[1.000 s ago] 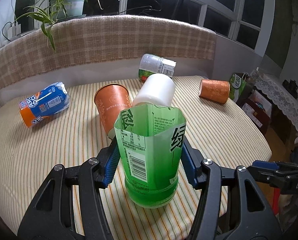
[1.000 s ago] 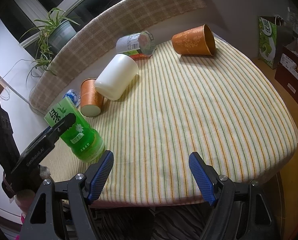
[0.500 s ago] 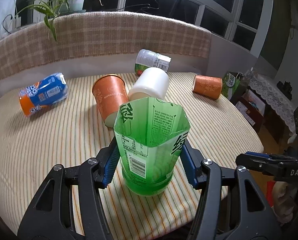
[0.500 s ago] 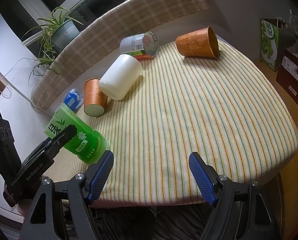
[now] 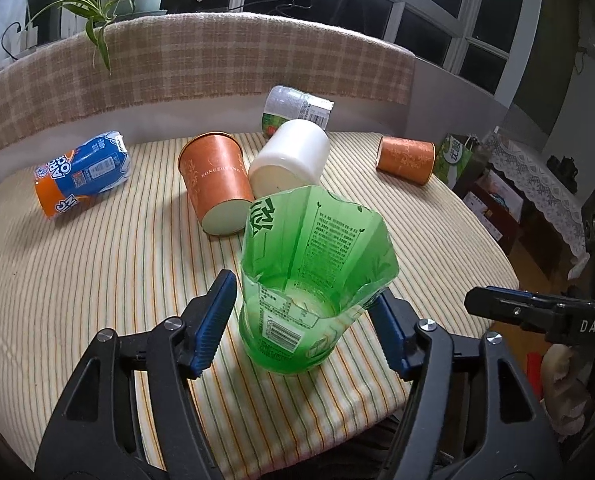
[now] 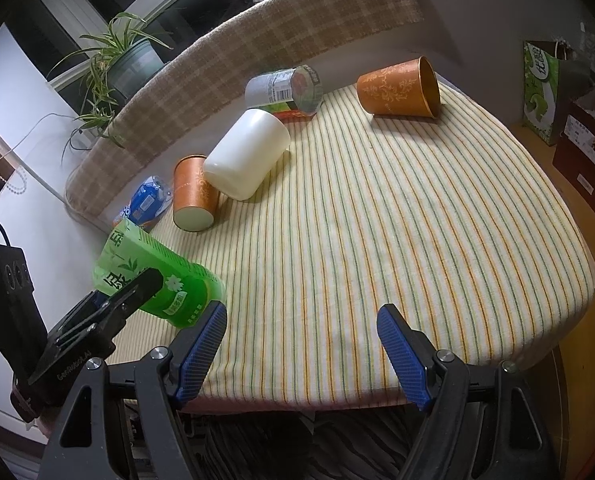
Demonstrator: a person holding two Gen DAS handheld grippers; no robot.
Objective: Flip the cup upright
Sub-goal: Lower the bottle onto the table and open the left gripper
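A green cut-bottle cup [image 5: 309, 280] stands upright, mouth up, near the front edge of the striped table [image 5: 77, 272]. My left gripper [image 5: 301, 328] is open, its blue pads on either side of the cup with a gap on the left side. The cup also shows in the right wrist view [image 6: 153, 276], with the left gripper beside it. My right gripper [image 6: 301, 352] is open and empty at the table's front edge.
Lying on their sides are an orange paper cup [image 5: 217, 184], a white cup [image 5: 289, 160], a clear labelled cup [image 5: 297, 108], a second orange cup [image 5: 405, 158] at the far right and a blue-orange cup [image 5: 81, 172] at the left. A padded backrest [image 5: 177, 64] rings the far side.
My left gripper has opened and drawn back and up from the green cup, which now stands free on the table. The right gripper has barely moved.
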